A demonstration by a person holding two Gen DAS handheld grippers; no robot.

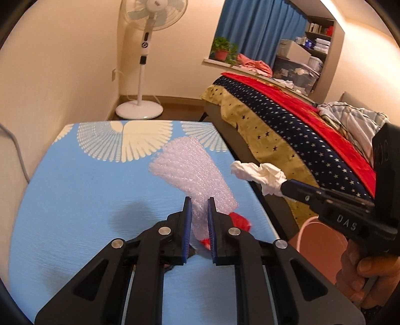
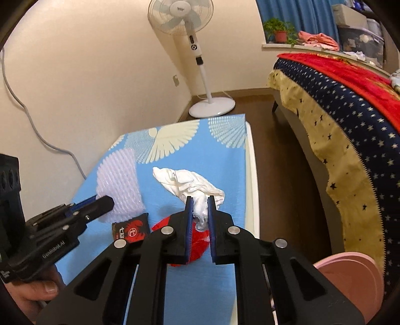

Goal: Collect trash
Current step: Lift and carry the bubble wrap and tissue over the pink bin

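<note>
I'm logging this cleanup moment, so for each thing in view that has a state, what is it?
left gripper: shut on the foam net
foam net: gripped, lifted
right gripper: shut on the white tissue
white tissue: crumpled, gripped, held up
red wrapper: lying on the table
black packet: flat on the table
pink bin: open
fan: upright

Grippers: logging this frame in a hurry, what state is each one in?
Left gripper: shut on the bubble wrap.
Right gripper: shut on the crumpled white tissue.
</note>
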